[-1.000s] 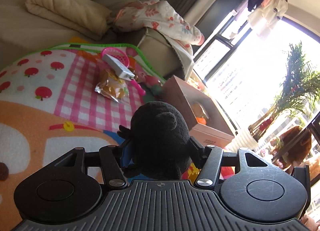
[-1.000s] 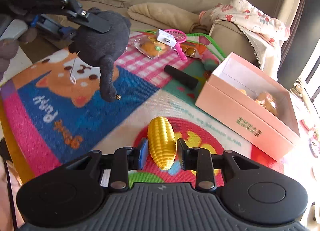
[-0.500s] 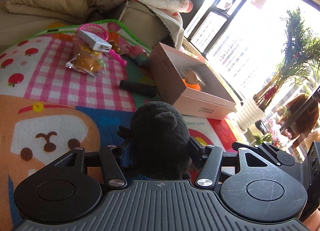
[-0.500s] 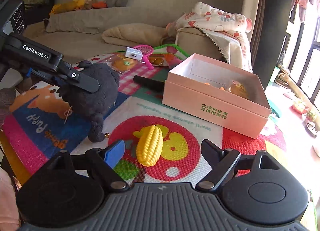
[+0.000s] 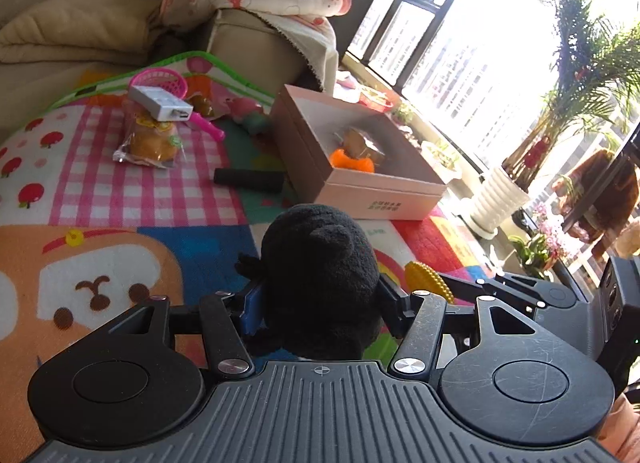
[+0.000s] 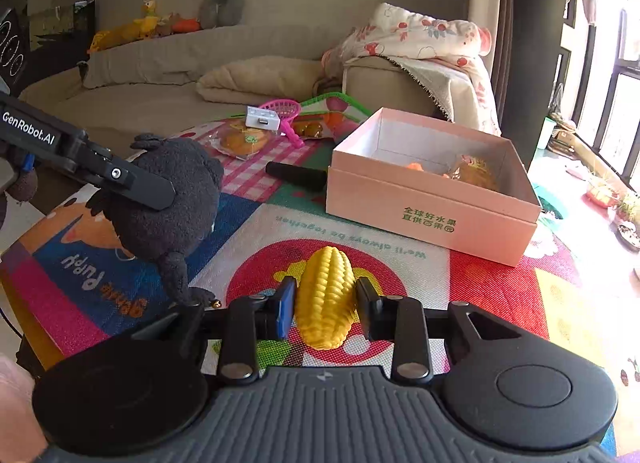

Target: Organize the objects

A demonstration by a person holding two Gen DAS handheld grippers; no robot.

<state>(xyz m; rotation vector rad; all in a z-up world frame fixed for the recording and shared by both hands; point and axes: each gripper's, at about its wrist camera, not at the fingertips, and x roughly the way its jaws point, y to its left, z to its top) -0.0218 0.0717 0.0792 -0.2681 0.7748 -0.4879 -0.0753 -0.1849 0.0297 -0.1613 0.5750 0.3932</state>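
Right wrist view first: right tongs (image 6: pixel 325 307) closing on a yellow ribbed plastic corn cob (image 6: pixel 326 297), pads against both its sides, over the red circle of the colourful cartoon play mat (image 6: pixel 360 231). Left tongs (image 5: pixel 318 305) clamped around a fuzzy black plush toy (image 5: pixel 320 275), held up off the mat. Further back, open pink cardboard box (image 6: pixel 432 199) with an orange toy and a wrapped snack inside. Black cylinder (image 6: pixel 296 175) just beside its left wall. Beyond that, bagged pastry (image 5: pixel 150 141) under a white adapter (image 5: pixel 160 103), pink toy racket (image 6: pixel 286 113), beige sofa (image 6: pixel 168 63).
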